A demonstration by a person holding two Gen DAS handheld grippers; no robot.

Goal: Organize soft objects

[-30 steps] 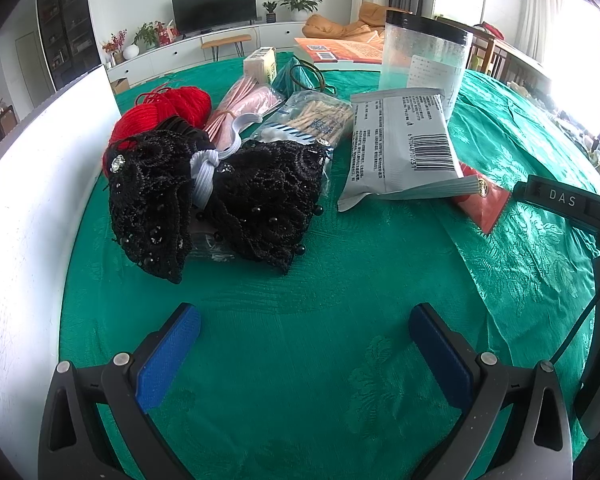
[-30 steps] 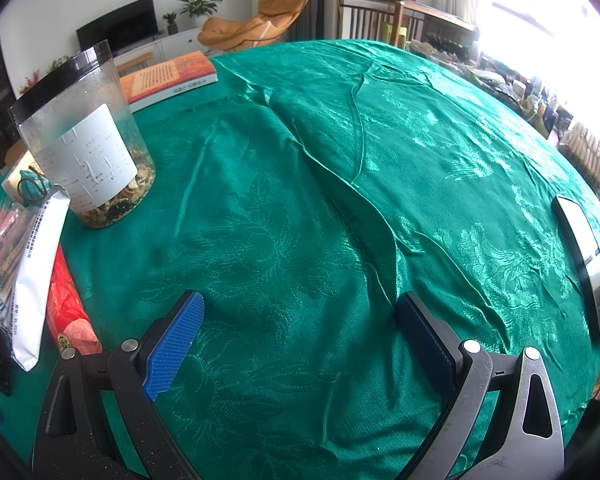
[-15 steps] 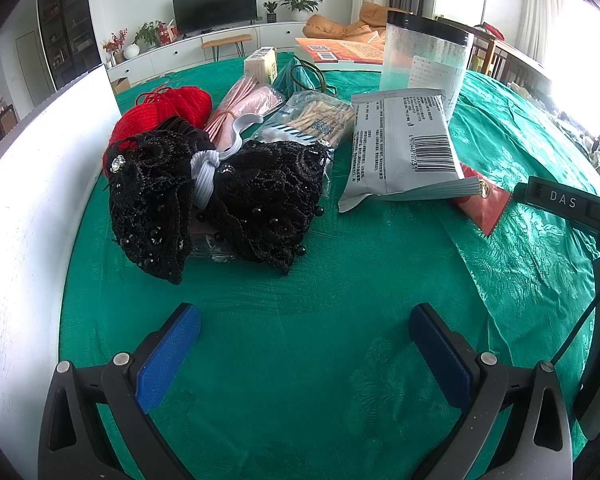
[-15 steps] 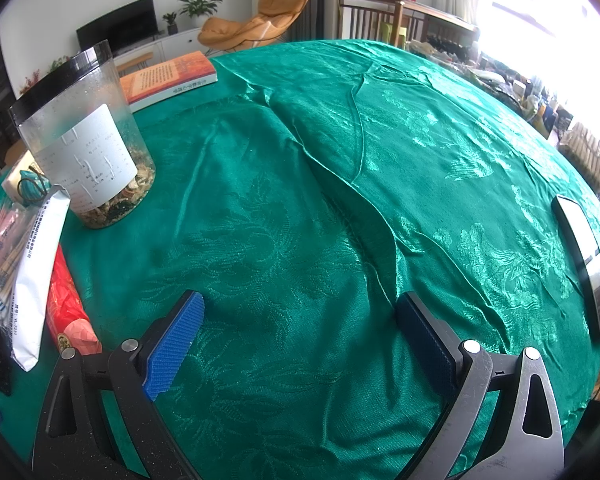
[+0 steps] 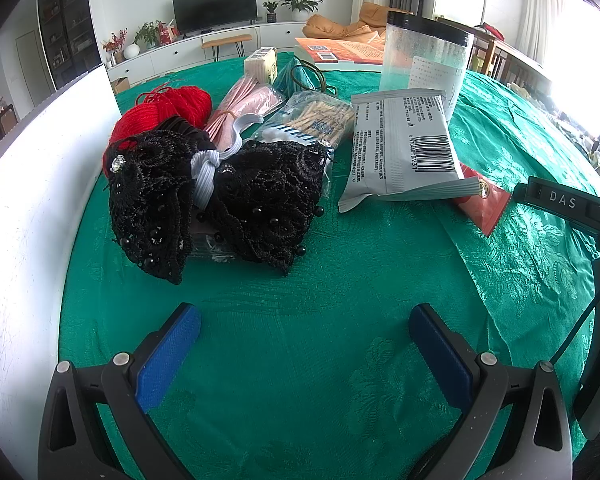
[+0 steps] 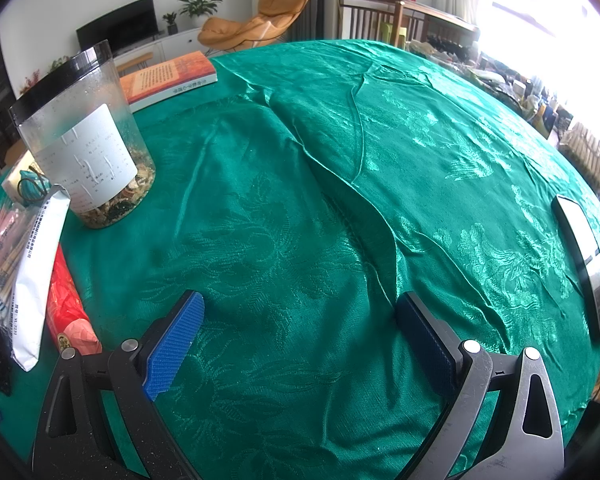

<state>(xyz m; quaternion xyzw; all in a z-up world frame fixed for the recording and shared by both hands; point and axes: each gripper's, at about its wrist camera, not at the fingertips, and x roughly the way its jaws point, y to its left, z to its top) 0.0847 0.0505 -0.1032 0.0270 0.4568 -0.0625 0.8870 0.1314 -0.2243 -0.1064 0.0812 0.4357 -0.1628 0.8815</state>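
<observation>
A black lace beaded garment tied with a pale ribbon lies on the green tablecloth, just beyond my left gripper, which is open and empty. Behind it sit a ball of red yarn, a pink packet and a teal pouch. A grey-white snack bag and a red packet lie to the right. My right gripper hovers open over bare cloth, with the red packet and grey-white bag at its far left.
A clear jar with a black lid stands behind the snack bag. An orange book lies past it. A bag of sticks and a small box sit mid-table. A white wall panel bounds the left. A phone lies at the right edge.
</observation>
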